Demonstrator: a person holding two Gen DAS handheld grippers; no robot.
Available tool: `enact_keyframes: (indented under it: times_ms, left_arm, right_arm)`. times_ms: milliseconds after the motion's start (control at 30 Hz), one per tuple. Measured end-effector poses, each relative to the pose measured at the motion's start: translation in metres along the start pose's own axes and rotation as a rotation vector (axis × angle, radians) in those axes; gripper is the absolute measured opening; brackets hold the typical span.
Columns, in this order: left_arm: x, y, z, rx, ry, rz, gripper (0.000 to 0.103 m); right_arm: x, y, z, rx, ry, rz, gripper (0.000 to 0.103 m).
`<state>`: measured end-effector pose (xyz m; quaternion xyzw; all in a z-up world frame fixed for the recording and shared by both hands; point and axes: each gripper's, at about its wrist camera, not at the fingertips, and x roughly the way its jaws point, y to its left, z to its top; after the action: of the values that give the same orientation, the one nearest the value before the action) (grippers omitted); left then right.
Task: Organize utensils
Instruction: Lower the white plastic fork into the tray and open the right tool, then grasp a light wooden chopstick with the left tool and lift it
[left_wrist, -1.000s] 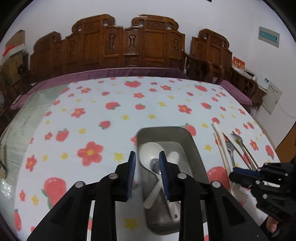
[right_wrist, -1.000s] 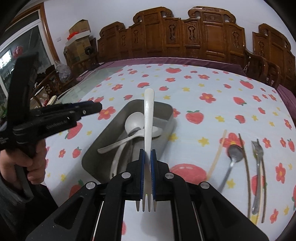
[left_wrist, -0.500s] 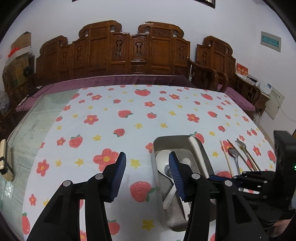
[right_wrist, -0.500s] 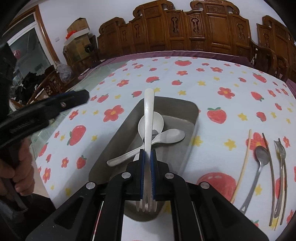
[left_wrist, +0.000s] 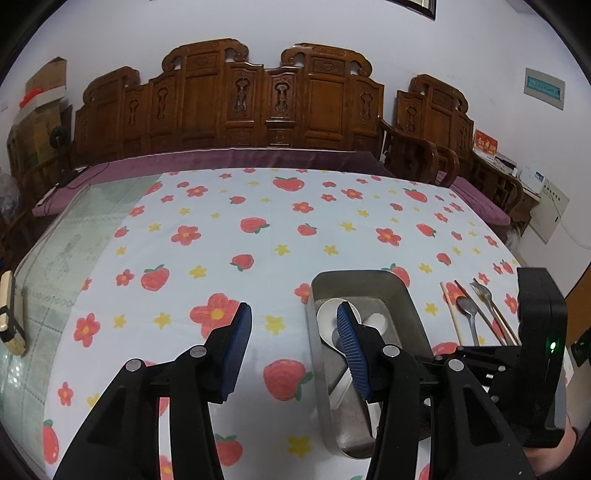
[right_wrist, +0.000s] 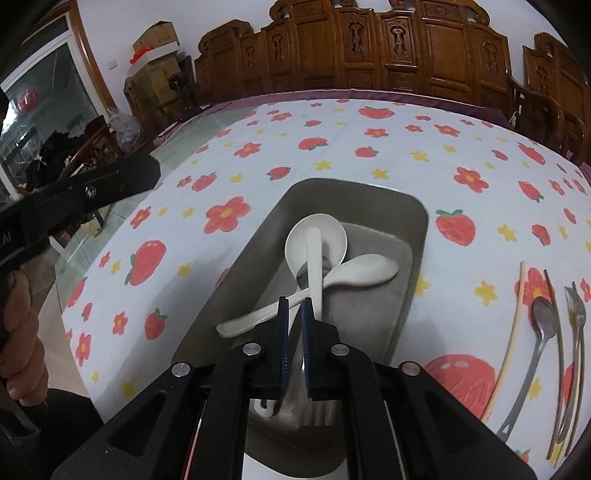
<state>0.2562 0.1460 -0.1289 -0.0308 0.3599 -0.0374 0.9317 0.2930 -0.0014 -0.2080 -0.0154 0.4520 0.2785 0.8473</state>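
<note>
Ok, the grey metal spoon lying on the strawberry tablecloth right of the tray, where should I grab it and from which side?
Grip the grey metal spoon mid-handle, from above, fingers either side of the thin handle. It lies flat, with a pale chopstick and a dark chopstick close alongside, so keep the fingers narrow.

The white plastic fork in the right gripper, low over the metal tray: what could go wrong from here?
1. The right gripper holds the white plastic fork above two crossed white plastic spoons. Released here, it may land across them and rest tilted.
2. The grip sits near the tines, so the long handle could swing and knock the rectangular metal tray.
3. The open left gripper hangs beside the tray and could bump it.
</note>
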Motion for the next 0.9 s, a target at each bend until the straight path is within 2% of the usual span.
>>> enact_keyframes:
  times_ms: [200, 367, 700, 900]
  left_arm:
    - [0.001, -0.014, -0.004, 0.01, 0.006, -0.022, 0.046]
    - [0.003, -0.042, -0.007, 0.041, 0.009, -0.053, 0.046]
    - [0.01, -0.096, -0.014, 0.085, 0.026, -0.145, 0.046]
    - [0.021, -0.132, -0.026, 0.141, 0.053, -0.17, 0.045]
  right_arm:
    - [-0.026, -0.014, 0.0, -0.02, -0.04, -0.018, 0.009]
    - [-0.056, -0.034, -0.005, -0.033, -0.068, -0.066, 0.009]
    - [-0.129, -0.109, -0.018, 0.006, -0.129, -0.193, 0.009]
    - [-0.141, -0.155, -0.048, 0.061, -0.099, -0.253, 0.009]
